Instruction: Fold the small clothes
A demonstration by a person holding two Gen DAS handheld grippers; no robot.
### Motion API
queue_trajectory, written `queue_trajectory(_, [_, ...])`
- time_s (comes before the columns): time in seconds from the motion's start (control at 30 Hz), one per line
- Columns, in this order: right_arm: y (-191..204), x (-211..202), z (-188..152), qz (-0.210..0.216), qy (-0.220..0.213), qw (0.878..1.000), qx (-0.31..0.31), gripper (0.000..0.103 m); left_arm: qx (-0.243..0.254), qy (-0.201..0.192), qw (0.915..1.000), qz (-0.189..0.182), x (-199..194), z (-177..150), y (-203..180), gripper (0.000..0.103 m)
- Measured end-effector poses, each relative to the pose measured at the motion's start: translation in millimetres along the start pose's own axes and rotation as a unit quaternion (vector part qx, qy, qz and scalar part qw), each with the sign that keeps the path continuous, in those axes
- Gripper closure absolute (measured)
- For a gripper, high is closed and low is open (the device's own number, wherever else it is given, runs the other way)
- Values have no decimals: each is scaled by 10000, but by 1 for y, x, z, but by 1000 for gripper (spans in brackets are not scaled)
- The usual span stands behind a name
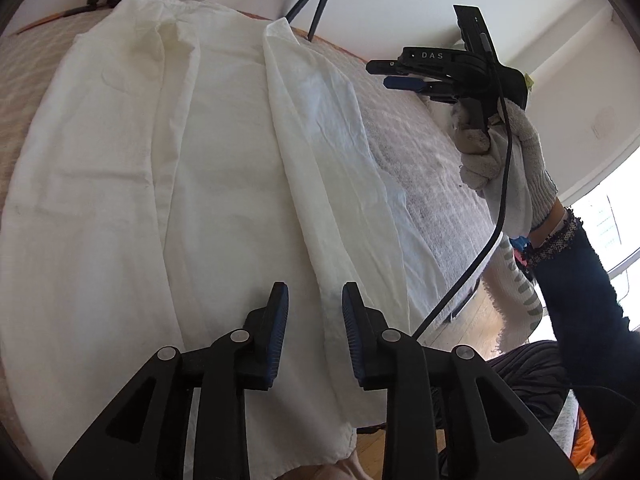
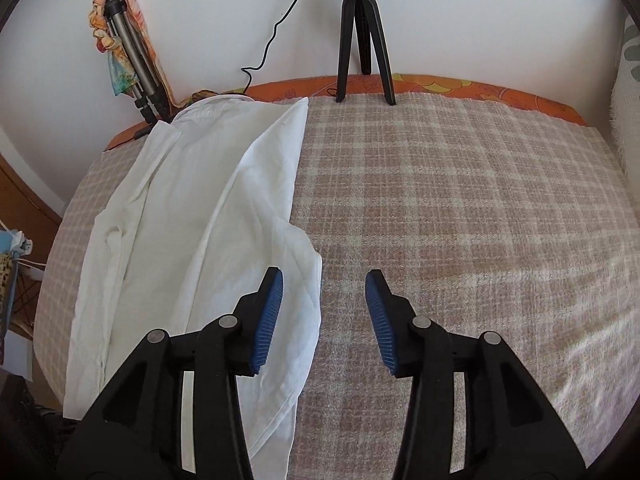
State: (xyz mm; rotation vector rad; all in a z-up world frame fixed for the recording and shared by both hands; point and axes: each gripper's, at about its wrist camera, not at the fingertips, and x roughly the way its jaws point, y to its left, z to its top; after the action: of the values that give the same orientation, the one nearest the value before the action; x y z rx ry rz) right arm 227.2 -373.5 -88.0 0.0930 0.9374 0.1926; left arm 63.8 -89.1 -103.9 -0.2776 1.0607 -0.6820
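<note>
A white garment lies spread along the bed, with one long side folded over into a strip down its middle. My left gripper hovers open over the near end of that strip, nothing between its blue pads. In the left wrist view my right gripper is raised over the blanket to the right of the garment, held by a gloved hand. In the right wrist view the right gripper is open and empty beside the garment's right edge, over bare blanket.
A plaid blanket covers the bed, with an orange sheet along its far edge. A black tripod and a silver tripod draped in a colourful cloth stand by the wall. A black cable trails from the right gripper.
</note>
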Motion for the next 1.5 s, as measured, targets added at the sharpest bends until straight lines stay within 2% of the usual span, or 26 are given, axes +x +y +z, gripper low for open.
queue_trajectory(0.13, [0, -22, -31, 495, 184, 9985, 153, 58, 200, -178, 9996, 98, -12, -1, -6, 77])
queue_trajectory(0.27, [12, -20, -64, 767, 494, 9957, 150, 58, 628, -198, 9977, 139, -9, -7, -32, 76])
queue_trajectory(0.33, [18, -11, -75, 734, 662, 9951, 95, 58, 857, -182, 9960, 175, -7, -12, -45, 64])
queue_trajectory(0.4, [24, -2, -82, 625, 771, 9951, 8, 58, 1087, -217, 9932, 365, -2, -17, -59, 54])
queue_trajectory(0.53, [27, 10, -88, 486, 916, 9946, -40, 60, 1432, -183, 9858, 854, 8, -23, -63, 53])
queue_trajectory(0.6, [30, 14, -88, 404, 949, 9946, -112, 67, 1374, -123, 9861, 924, 13, -24, -59, 53])
queue_trajectory(0.63, [31, 17, -88, 351, 979, 9945, -137, 78, 1297, -86, 9873, 911, 15, -24, -55, 53])
queue_trajectory(0.73, [35, 20, -90, 155, 958, 9949, -290, 96, 999, -96, 9912, 868, 12, -25, -40, 53])
queue_trajectory(0.83, [38, 19, -89, -233, 814, 9953, -479, 101, 511, -283, 9946, 853, -2, -23, -22, 53])
queue_trajectory(0.9, [29, 16, -87, -392, 746, 9958, -364, 101, 223, -322, 9961, 788, -10, -23, -10, 56])
queue_trajectory(1.0, [16, 8, -85, -123, 713, 9972, -177, 101, 135, -337, 9964, 762, -15, -24, -6, 56])
queue_trajectory(1.1, [7, -7, -86, 33, 574, 9983, -59, 101, 374, -552, 9924, 1031, -22, -28, -18, 56])
queue_trajectory(1.17, [-1, -19, -88, 197, 467, 9987, 26, 100, 592, -713, 9893, 1130, -26, -30, -30, 56])
queue_trajectory(1.2, [-5, -23, -90, 303, 443, 9985, 71, 95, 700, -762, 9883, 1118, -26, -29, -38, 56])
queue_trajectory(1.27, [-12, -34, -93, 495, 356, 9981, 131, 77, 887, -796, 9870, 1078, -24, -30, -51, 56])
queue_trajectory(1.3, [-16, -41, -94, 481, 229, 9985, 157, 60, 972, -808, 9861, 1082, -21, -29, -58, 56])
queue_trajectory(1.33, [-20, -49, -96, 488, 100, 9986, 164, 50, 1043, -838, 9852, 1073, -18, -28, -65, 56])
queue_trajectory(1.43, [-34, -69, -95, 628, -134, 9975, 291, 49, 1217, -997, 9819, 1057, -12, -25, -86, 56])
queue_trajectory(1.5, [-48, -81, -95, 792, -275, 9953, 476, 47, 1291, -1013, 9826, 874, -6, -20, -98, 56])
